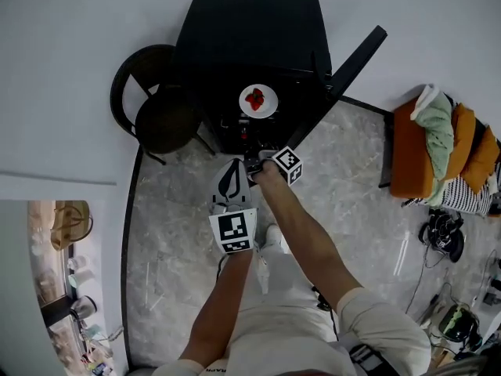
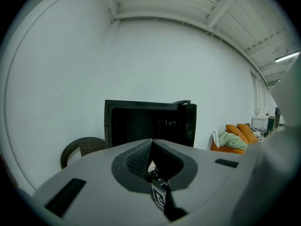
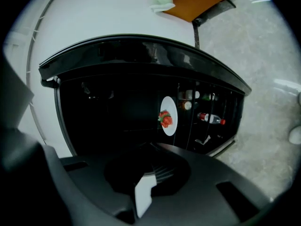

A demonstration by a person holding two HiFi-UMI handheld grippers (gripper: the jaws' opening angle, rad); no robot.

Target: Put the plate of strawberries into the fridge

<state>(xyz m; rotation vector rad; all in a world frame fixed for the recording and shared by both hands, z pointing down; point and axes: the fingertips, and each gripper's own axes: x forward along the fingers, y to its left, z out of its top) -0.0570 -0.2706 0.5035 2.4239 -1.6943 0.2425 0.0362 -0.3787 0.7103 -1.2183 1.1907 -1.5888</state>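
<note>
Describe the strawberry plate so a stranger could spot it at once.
Start at the black mini fridge against the white wall, door open. In its dark interior sits a round white plate bearing red strawberries. Only it bears fruit; its neighbours are bottles.

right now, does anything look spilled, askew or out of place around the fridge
Nothing looks spilled or damaged. The one thing that stands out is the fridge door, which is wide open, with the plate of strawberries sitting inside and the berries piled on it.
</note>
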